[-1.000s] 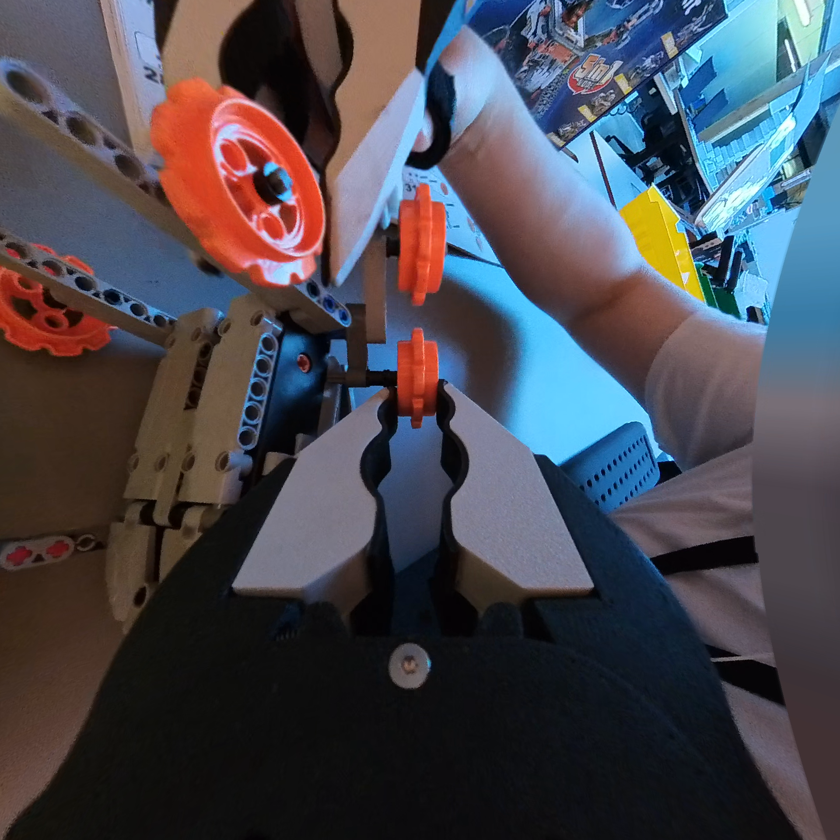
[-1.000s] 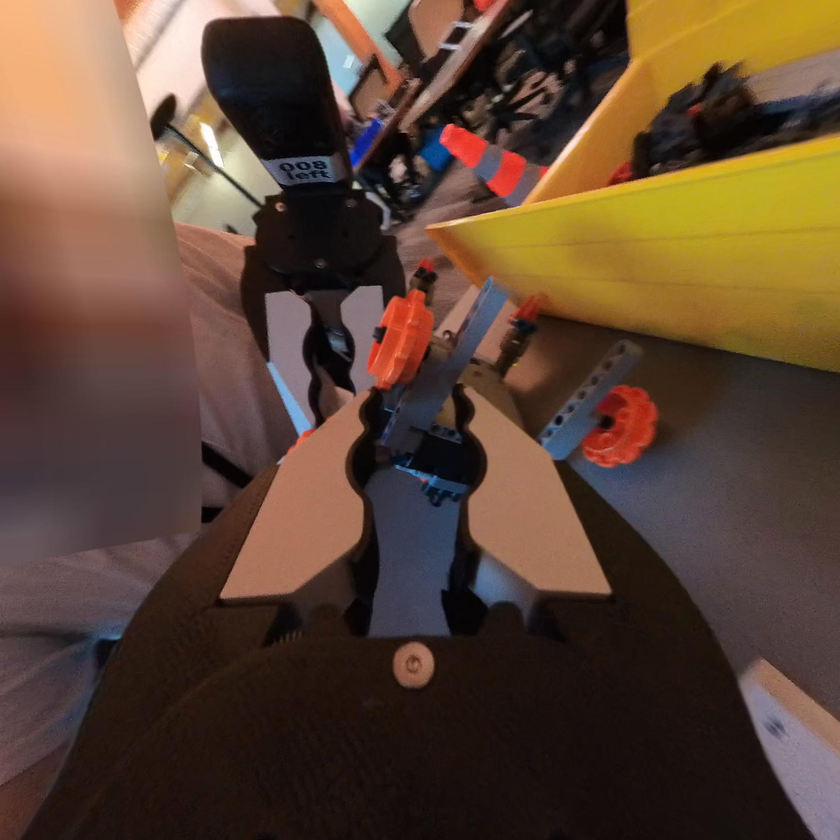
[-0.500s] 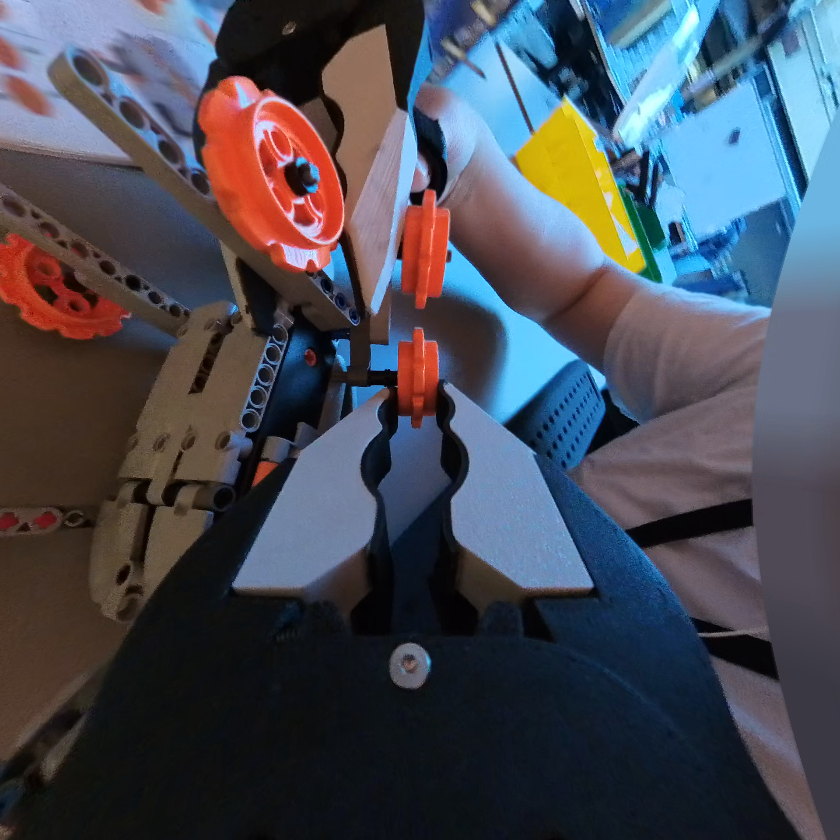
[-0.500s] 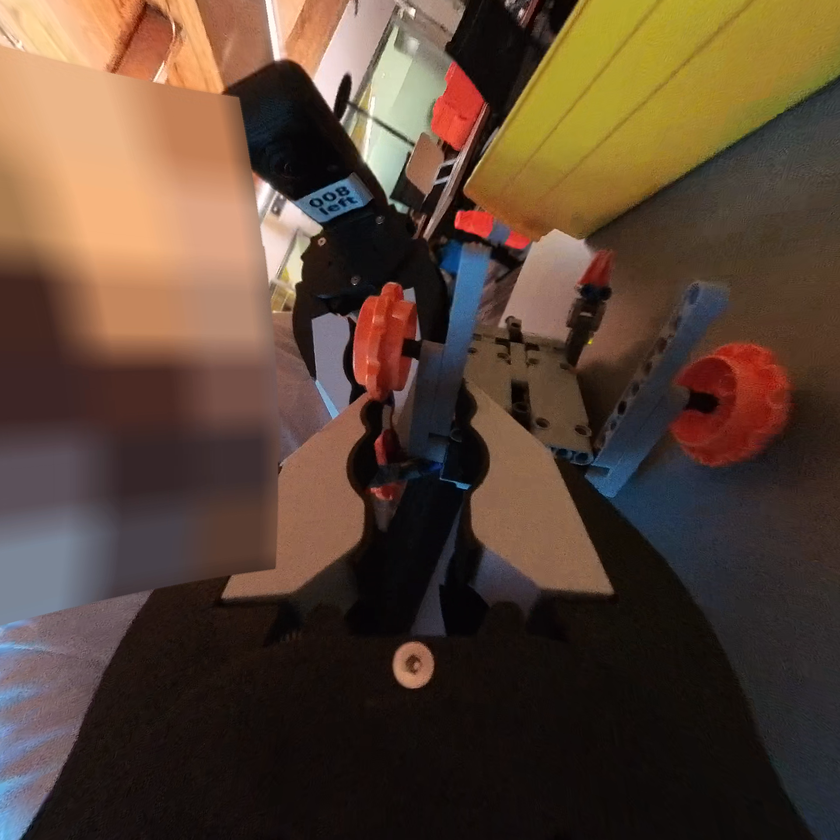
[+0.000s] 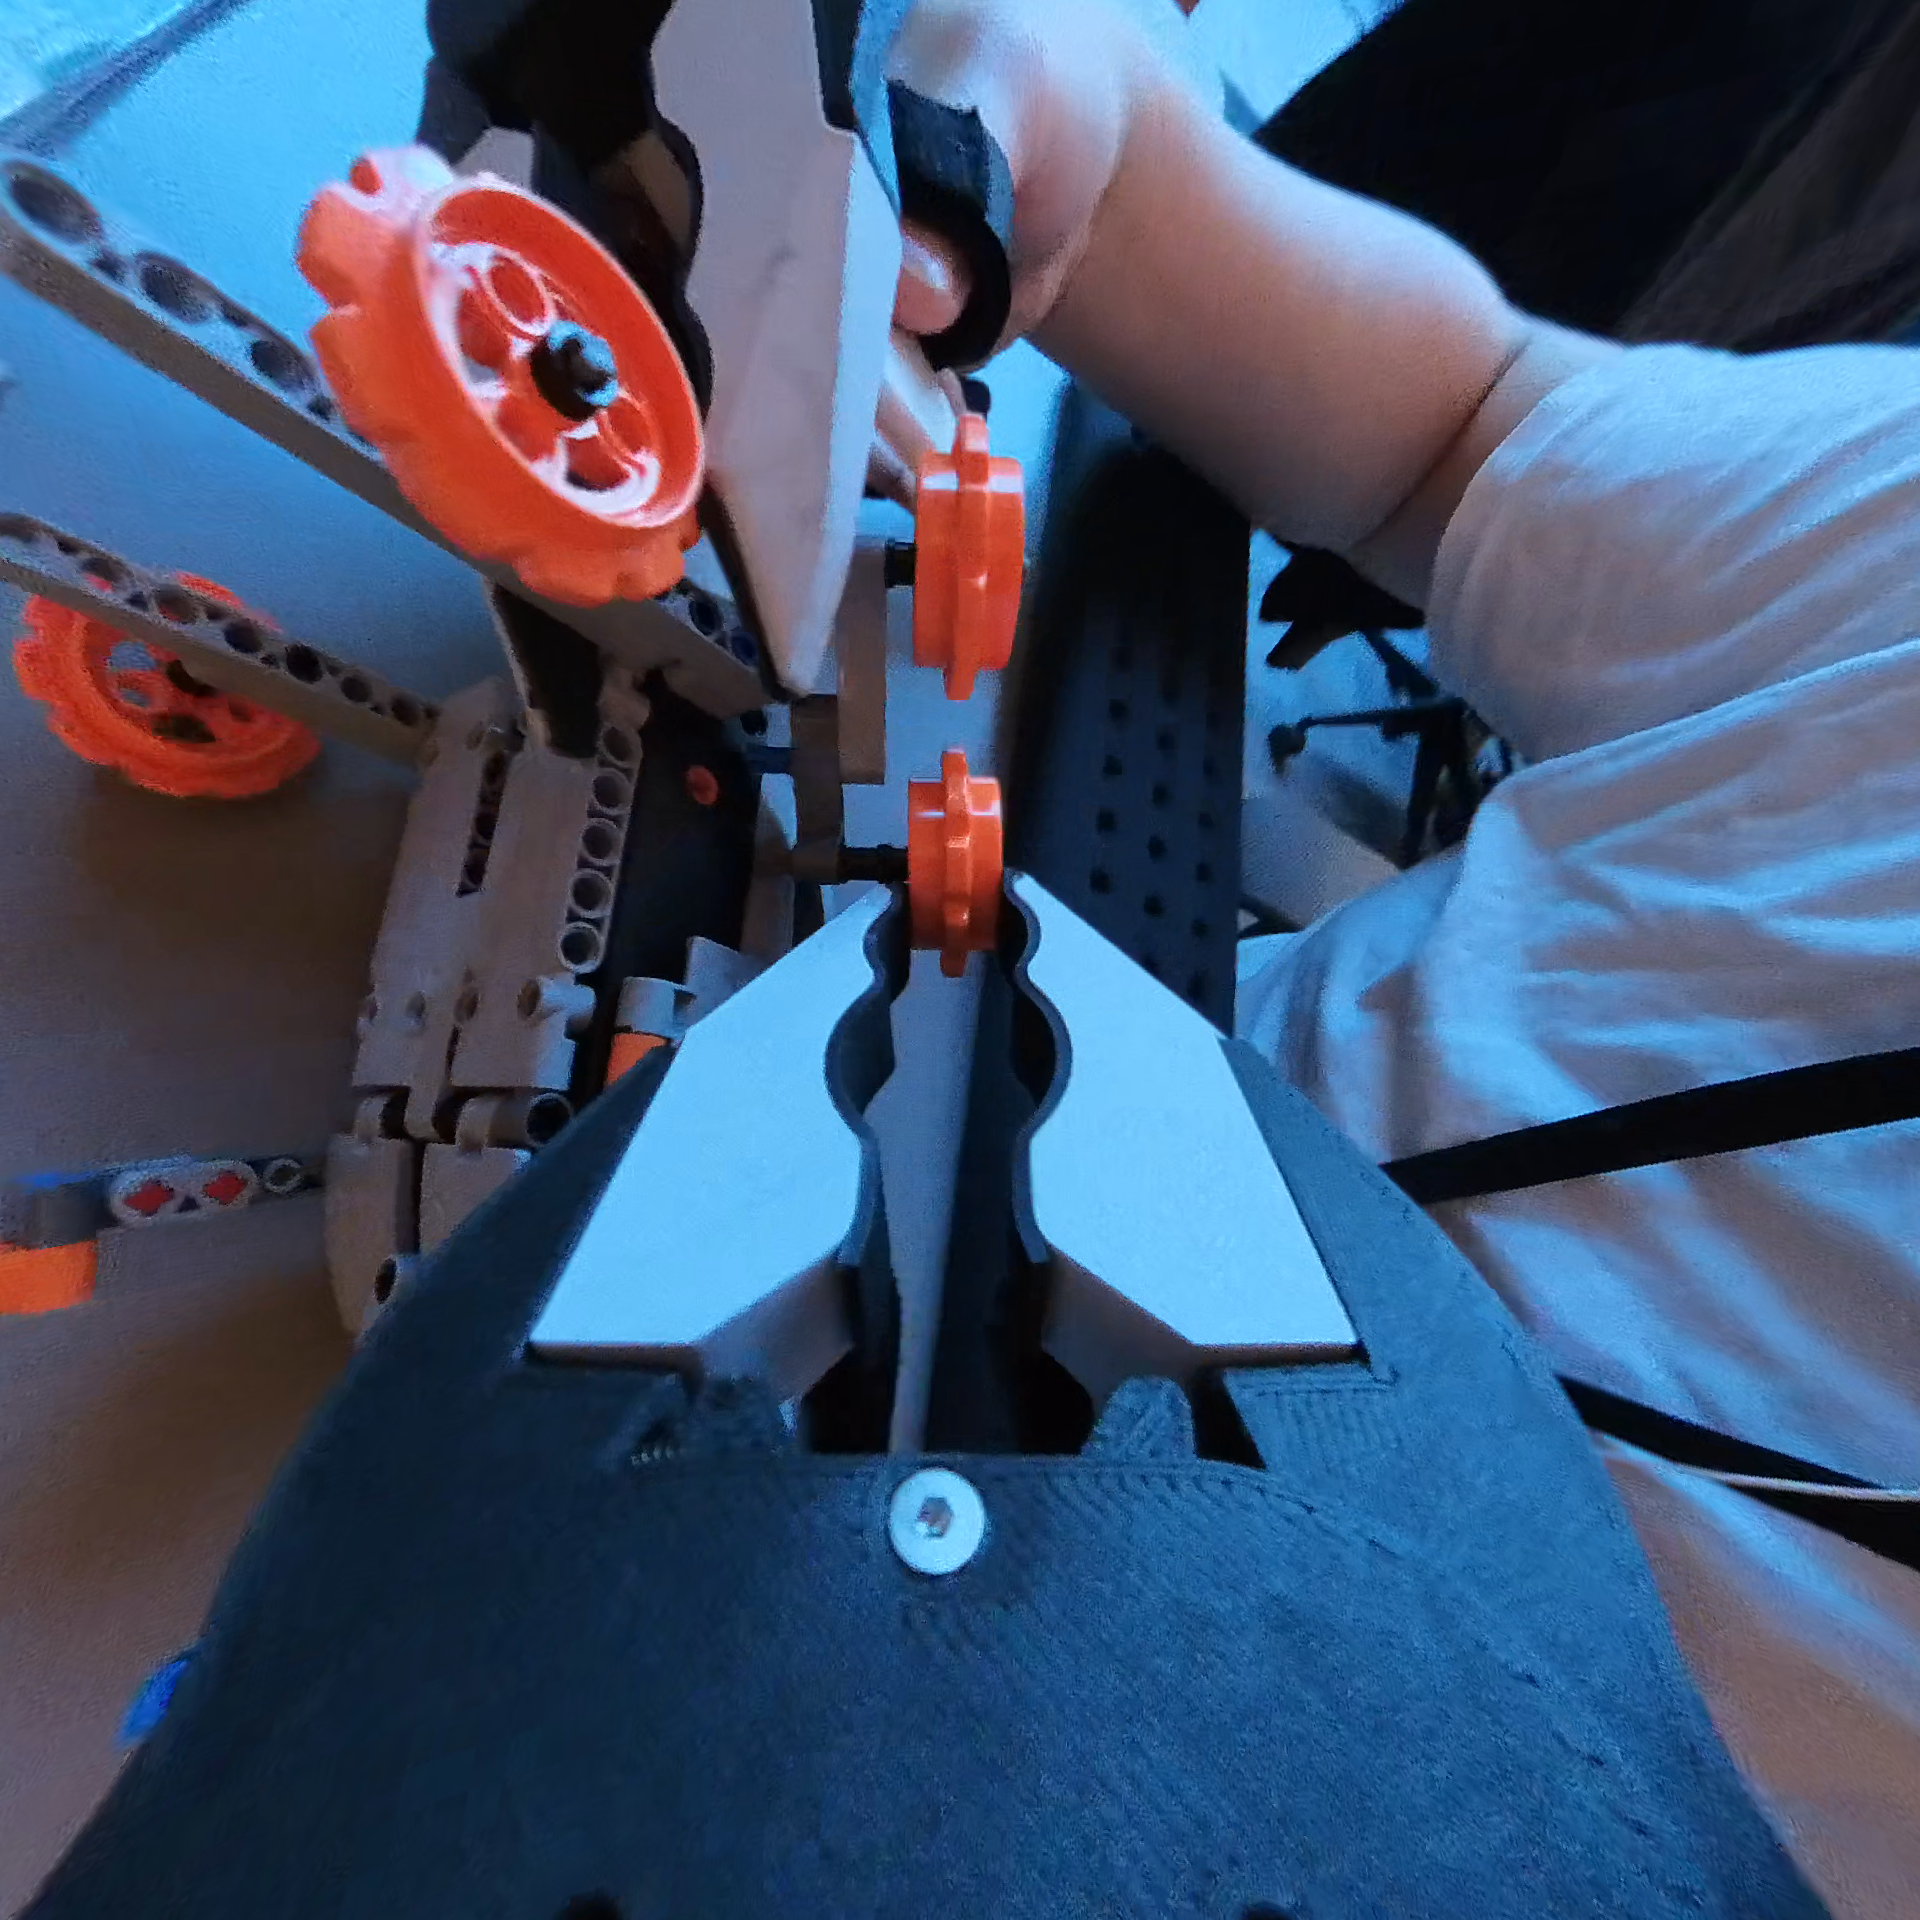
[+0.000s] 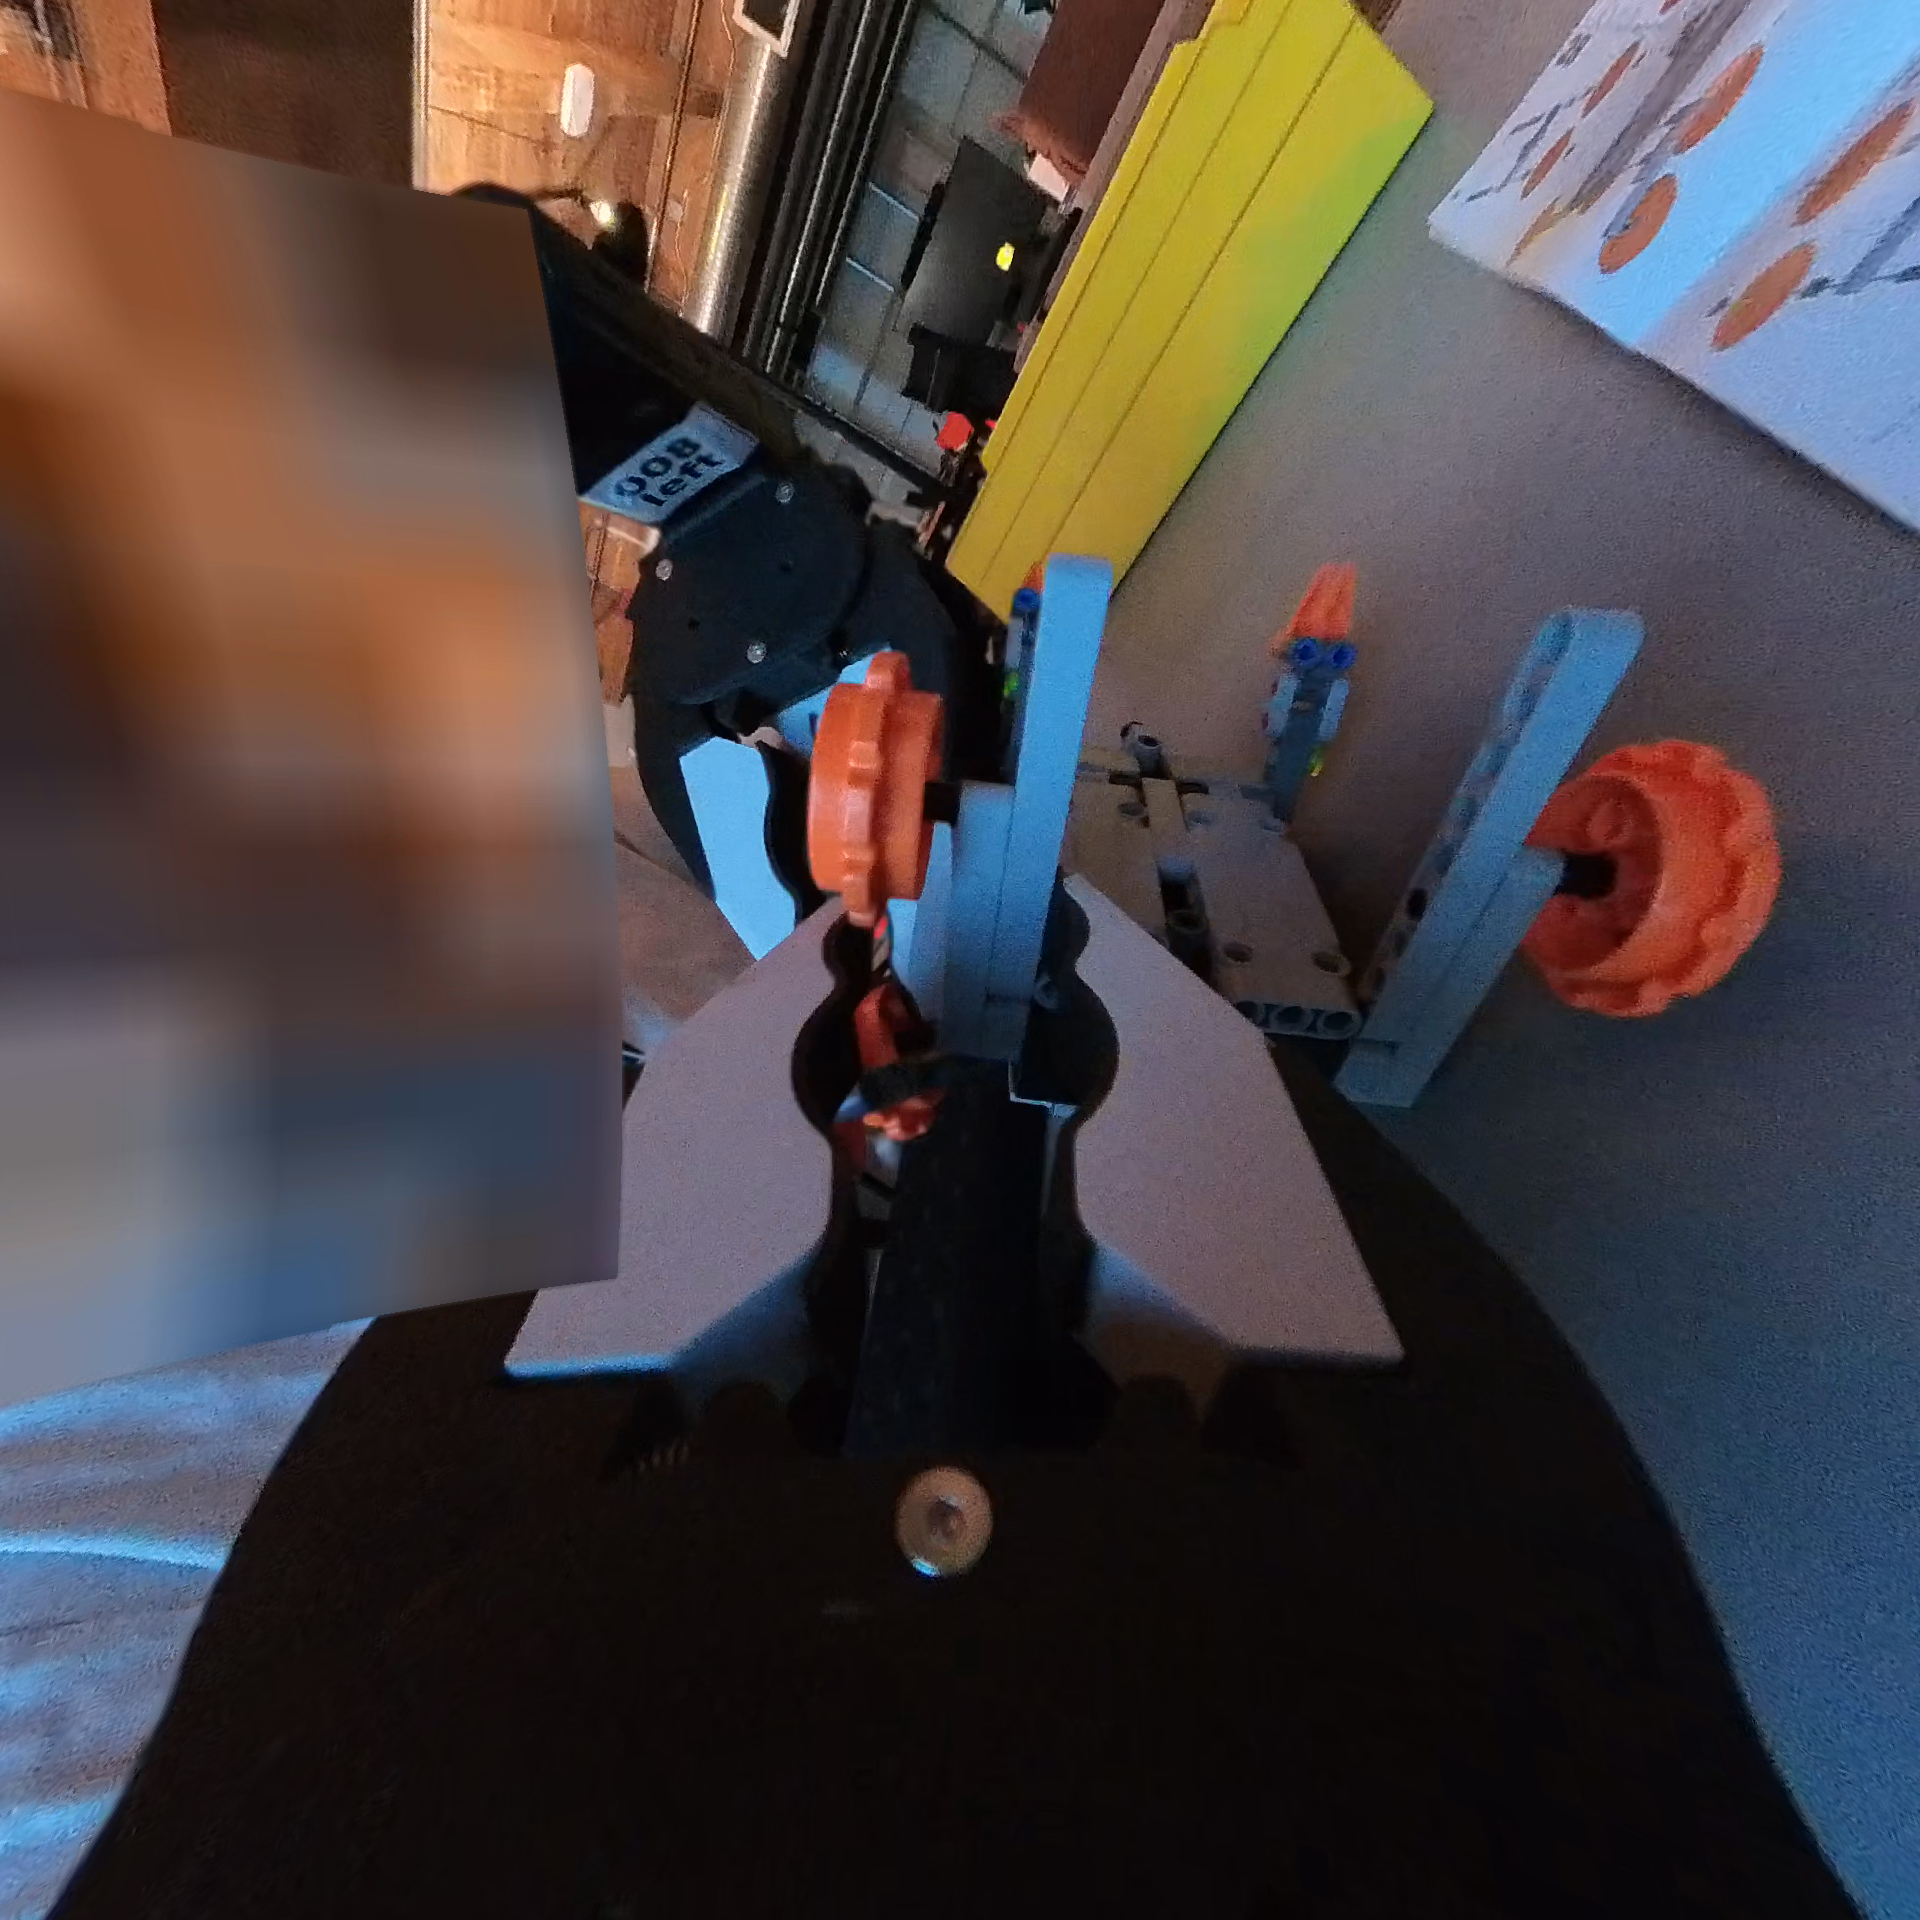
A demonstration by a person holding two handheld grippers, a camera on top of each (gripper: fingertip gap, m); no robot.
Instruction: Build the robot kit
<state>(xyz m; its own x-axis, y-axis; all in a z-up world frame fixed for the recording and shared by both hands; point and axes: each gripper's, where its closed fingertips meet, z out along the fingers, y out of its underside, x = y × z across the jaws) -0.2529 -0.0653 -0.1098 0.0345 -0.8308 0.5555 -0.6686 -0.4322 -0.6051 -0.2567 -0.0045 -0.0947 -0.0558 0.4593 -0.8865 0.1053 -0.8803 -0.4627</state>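
Four orange wheels [image 5: 953, 864], two hand-held grippers [image 5: 951, 914]

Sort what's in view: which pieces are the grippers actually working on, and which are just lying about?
In hand:
left gripper shut on small orange gear
right gripper shut on grey beam

Lying about:
yellow bin
printed sheet
loose orange piece

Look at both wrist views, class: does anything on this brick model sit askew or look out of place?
Nothing looks broken or spilled. The model is tipped: one large orange wheel hangs raised beside the right gripper, the other is near the table. The left gripper pinches a small orange gear.
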